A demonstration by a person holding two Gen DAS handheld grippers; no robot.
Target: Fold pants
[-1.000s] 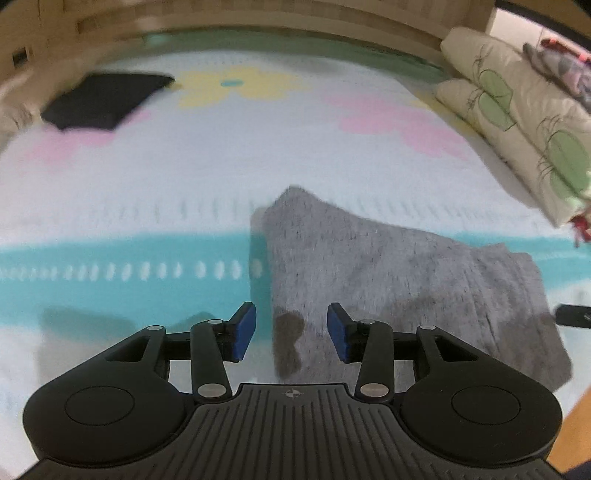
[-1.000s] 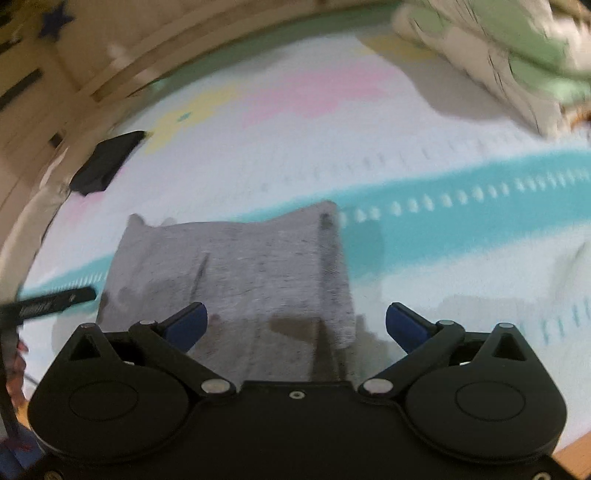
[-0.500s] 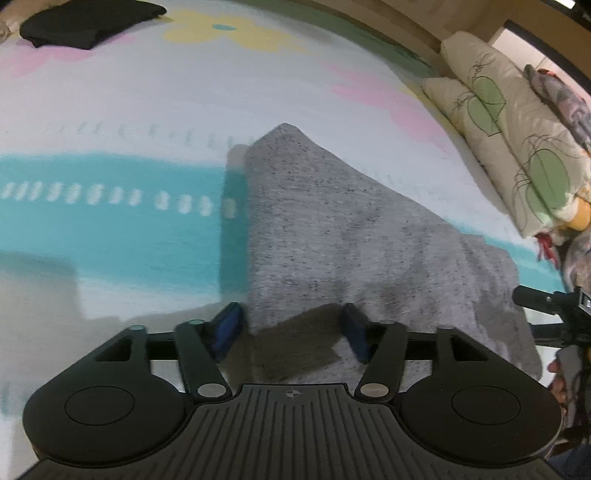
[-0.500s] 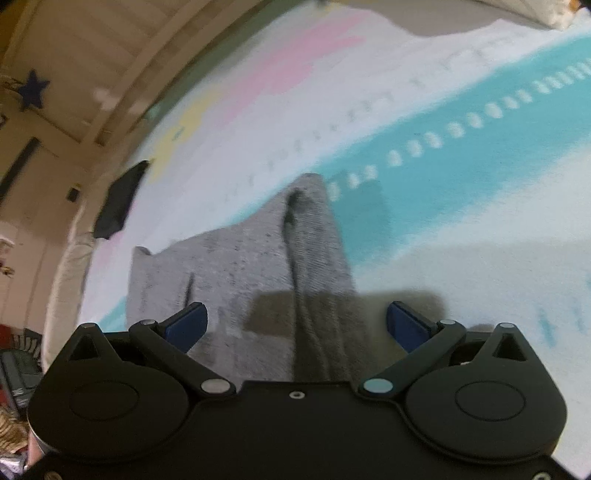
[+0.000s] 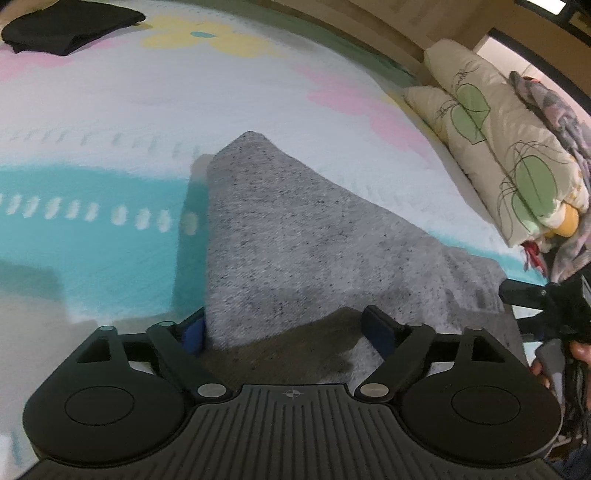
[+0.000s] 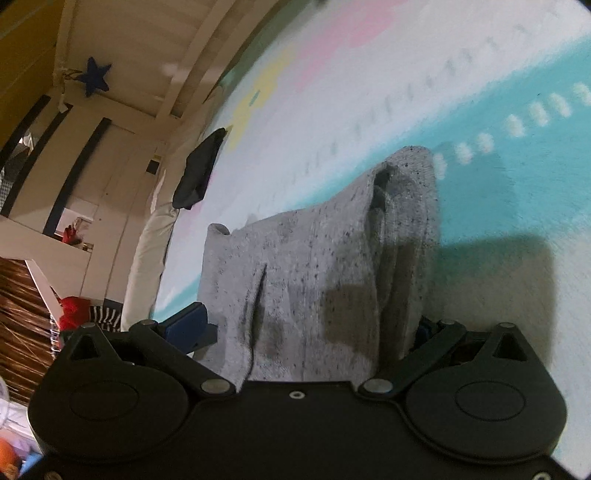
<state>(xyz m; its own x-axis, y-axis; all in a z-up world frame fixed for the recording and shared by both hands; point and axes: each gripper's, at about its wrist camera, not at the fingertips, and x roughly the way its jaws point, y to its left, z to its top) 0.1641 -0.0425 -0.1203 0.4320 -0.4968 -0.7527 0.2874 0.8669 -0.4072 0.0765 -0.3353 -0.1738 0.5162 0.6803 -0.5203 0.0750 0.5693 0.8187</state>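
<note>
Grey speckled pants (image 5: 303, 236) lie folded flat on a pastel bedspread. In the left wrist view my left gripper (image 5: 288, 334) is open, its blue-padded fingers straddling the near left corner of the pants. In the right wrist view the same pants (image 6: 325, 266) show a thick layered edge on the right. My right gripper (image 6: 306, 330) is open wide, with the near edge of the pants between its fingers. The right gripper's body also shows at the right edge of the left wrist view (image 5: 546, 299).
The bedspread (image 5: 92, 122) has turquoise, pink and yellow patterns. A folded black garment (image 5: 70, 24) lies at its far left. Leaf-print pillows (image 5: 498, 147) are stacked at the far right. A white pillow (image 6: 147, 251) and room furniture lie past the bed's left side.
Both grippers have moved down and forward onto the pants' near edge. The left gripper's fingers have opened wider. The right gripper has tilted.
</note>
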